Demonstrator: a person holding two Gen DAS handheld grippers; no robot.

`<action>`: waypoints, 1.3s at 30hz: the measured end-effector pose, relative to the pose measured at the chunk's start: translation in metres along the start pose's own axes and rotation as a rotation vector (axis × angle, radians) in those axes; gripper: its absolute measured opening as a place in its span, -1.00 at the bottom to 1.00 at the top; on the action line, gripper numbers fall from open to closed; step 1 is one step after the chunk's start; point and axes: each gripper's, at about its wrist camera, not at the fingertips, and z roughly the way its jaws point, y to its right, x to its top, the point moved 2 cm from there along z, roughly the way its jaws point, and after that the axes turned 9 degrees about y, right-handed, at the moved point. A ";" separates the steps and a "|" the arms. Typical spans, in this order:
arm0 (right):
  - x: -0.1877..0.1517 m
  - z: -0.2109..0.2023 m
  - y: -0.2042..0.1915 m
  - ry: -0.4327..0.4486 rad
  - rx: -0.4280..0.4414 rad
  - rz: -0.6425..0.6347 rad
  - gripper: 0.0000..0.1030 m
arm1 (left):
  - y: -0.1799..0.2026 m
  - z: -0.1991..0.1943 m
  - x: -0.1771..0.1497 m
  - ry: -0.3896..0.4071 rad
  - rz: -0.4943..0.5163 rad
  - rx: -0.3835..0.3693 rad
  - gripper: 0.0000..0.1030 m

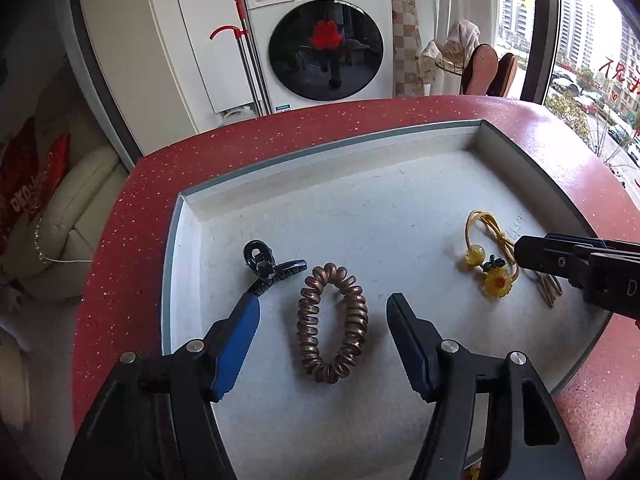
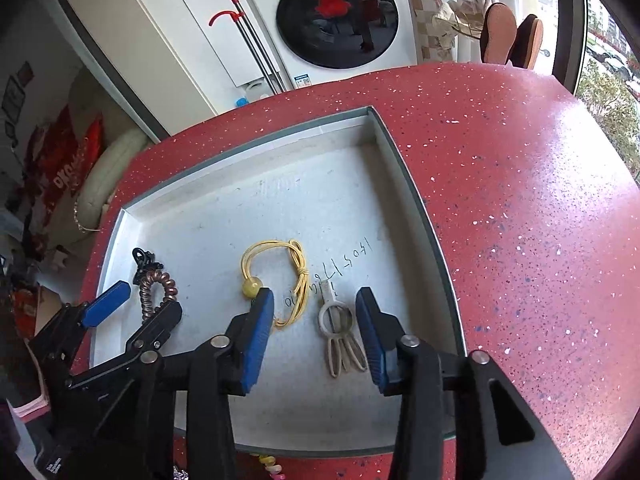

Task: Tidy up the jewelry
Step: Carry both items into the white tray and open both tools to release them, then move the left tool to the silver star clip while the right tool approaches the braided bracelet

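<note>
A shallow grey-white tray (image 1: 188, 216) sits on a red speckled table (image 2: 520, 200). In it lie a black claw clip (image 1: 268, 266), a copper spiral hair tie (image 1: 332, 324), a yellow hair tie with a sunflower charm (image 1: 494, 258) and a beige hair clip (image 2: 340, 334). My left gripper (image 1: 324, 304) is open over the spiral tie, its blue pads clear of it on both sides. My right gripper (image 2: 315, 298) is open astride the beige clip, with the yellow hair tie (image 2: 280, 280) just beside its left finger. From the right wrist view, the left gripper (image 2: 146, 304) straddles the spiral tie (image 2: 158, 288).
The table's curved far edge drops to a floor with a white washing machine (image 1: 320, 40), a red-handled mop (image 1: 244, 52) and a cream sofa (image 1: 68, 208) at left. A window (image 1: 592, 80) lies to the right. Small pastel beads (image 2: 270, 465) lie just in front of the tray.
</note>
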 end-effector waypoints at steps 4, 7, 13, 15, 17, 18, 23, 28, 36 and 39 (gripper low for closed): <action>0.005 -0.013 -0.002 0.021 0.041 0.033 0.37 | -0.002 -0.011 0.005 0.032 -0.016 -0.011 0.61; 0.009 -0.030 -0.003 0.052 0.064 0.046 0.44 | -0.006 -0.023 0.007 0.069 -0.038 -0.004 1.00; 0.006 -0.067 -0.014 0.123 0.051 -0.003 0.66 | -0.015 -0.047 0.006 0.105 -0.044 0.000 1.00; 0.004 -0.081 -0.017 0.146 0.052 -0.011 0.70 | -0.020 -0.059 0.004 0.119 -0.052 -0.004 1.00; -0.002 -0.096 -0.018 0.156 0.058 -0.014 0.70 | -0.027 -0.073 0.000 0.137 -0.059 -0.006 1.00; -0.005 -0.102 -0.018 0.159 0.056 -0.017 0.70 | -0.029 -0.079 -0.002 0.148 -0.054 -0.003 1.00; -0.037 -0.121 -0.019 0.140 0.042 -0.036 0.70 | -0.042 -0.111 -0.027 0.176 -0.033 0.001 1.00; -0.085 -0.120 -0.018 0.070 0.017 -0.066 0.70 | -0.036 -0.126 -0.061 0.145 -0.003 -0.068 1.00; -0.132 -0.108 -0.007 -0.004 -0.020 -0.072 0.62 | -0.006 -0.131 -0.102 0.105 0.081 -0.124 1.00; -0.135 -0.106 -0.005 -0.009 -0.030 -0.085 0.43 | 0.003 -0.130 -0.106 0.101 0.104 -0.137 1.00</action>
